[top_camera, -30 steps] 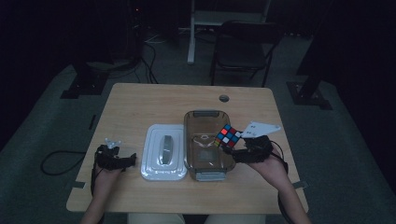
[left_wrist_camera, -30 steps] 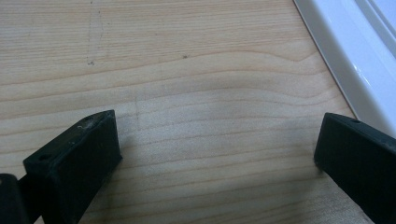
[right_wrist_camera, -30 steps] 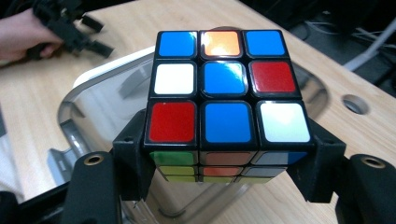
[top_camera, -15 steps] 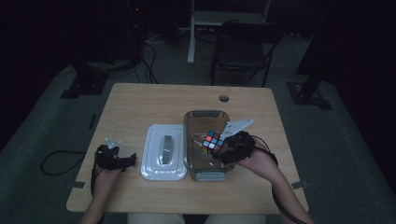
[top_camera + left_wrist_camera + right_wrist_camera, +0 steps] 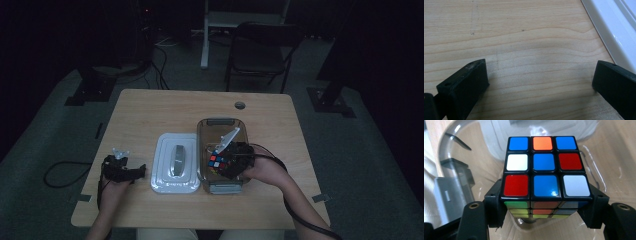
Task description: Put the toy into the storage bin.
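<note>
The right tool (image 5: 231,161) pinches the puzzle cube (image 5: 544,173) over the clear bin (image 5: 218,123), right of centre. Lower it flat before letting go; the left tool (image 5: 135,171) rests spread.

The clear bin (image 5: 223,125) is walled on all sides, so the only way in is from above, and the right gripper (image 5: 226,161) with its puzzle cube (image 5: 216,160) takes up the near half. The white lid (image 5: 176,162) lies just beside the bin. Between the lid and the left gripper (image 5: 131,171) a narrow strip of bare table (image 5: 150,115) stays passable, and the far half is open.
</note>
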`<state>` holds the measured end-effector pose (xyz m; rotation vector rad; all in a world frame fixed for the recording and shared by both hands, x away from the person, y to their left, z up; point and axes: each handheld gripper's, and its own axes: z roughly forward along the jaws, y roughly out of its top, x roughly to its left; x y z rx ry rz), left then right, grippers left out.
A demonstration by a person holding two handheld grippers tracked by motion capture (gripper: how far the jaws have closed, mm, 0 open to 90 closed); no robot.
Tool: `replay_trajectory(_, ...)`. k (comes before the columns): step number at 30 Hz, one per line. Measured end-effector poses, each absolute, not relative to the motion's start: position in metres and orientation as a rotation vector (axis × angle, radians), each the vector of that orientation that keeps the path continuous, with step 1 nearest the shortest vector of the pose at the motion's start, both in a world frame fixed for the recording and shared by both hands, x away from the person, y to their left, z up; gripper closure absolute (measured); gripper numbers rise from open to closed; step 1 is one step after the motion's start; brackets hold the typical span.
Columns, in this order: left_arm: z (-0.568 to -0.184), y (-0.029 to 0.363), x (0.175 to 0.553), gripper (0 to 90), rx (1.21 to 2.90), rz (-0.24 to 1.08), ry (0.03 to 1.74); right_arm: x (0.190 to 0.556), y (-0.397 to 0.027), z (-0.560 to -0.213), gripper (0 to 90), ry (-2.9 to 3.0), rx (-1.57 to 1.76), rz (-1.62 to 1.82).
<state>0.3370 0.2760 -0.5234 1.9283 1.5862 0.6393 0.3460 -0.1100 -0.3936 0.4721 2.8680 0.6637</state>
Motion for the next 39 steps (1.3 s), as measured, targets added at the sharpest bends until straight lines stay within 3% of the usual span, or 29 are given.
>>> replay_trajectory(23,-0.524,0.276,0.337,0.9,1.922,0.64,1.586,0.369,-0.068,-0.423,33.8,2.97,0.389,0.187)
replay_trajectory(39,-0.524,0.276,0.337,0.9,1.924,0.641,1.586,0.372,-0.057,-0.436,33.6,2.999,0.359,0.058)
